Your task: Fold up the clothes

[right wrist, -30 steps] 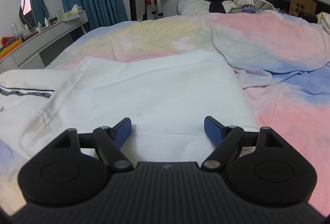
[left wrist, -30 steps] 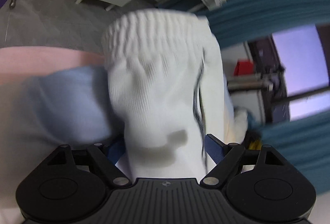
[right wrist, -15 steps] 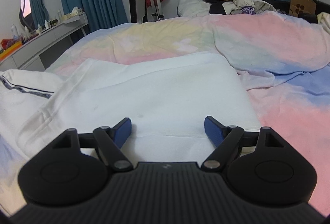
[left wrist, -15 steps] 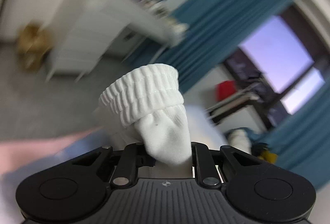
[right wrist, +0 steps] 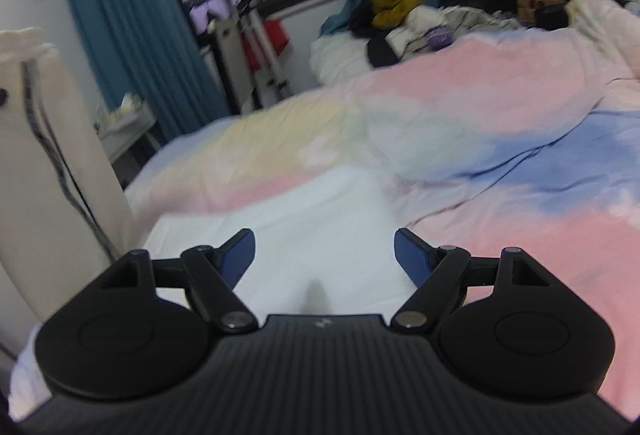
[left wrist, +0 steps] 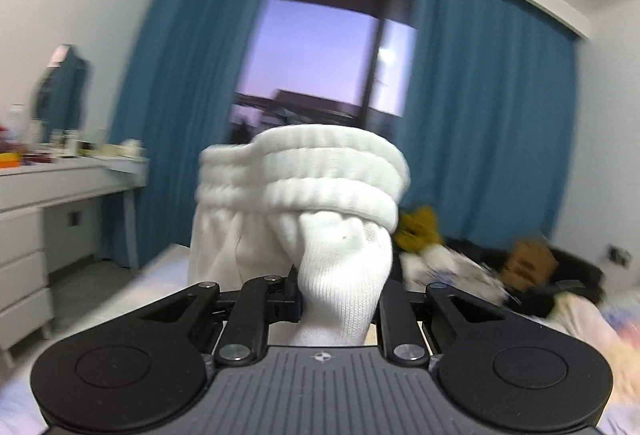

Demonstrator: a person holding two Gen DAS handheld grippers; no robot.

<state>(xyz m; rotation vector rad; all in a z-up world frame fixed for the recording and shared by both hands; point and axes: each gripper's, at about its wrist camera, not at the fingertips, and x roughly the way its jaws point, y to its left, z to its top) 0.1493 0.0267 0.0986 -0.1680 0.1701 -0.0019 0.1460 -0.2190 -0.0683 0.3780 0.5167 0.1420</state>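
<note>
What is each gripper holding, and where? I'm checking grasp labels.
The left gripper pinches the white garment just below its ribbed elastic band. The right gripper is open, holding nothing.

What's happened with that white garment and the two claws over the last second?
The left claw closed on the white garment's ribbed end and lifted it off the bed; its view swung up to the window. A raised white strip now hangs at the right view's left edge. The right claw stayed open above the white fabric on the pastel duvet.
</note>
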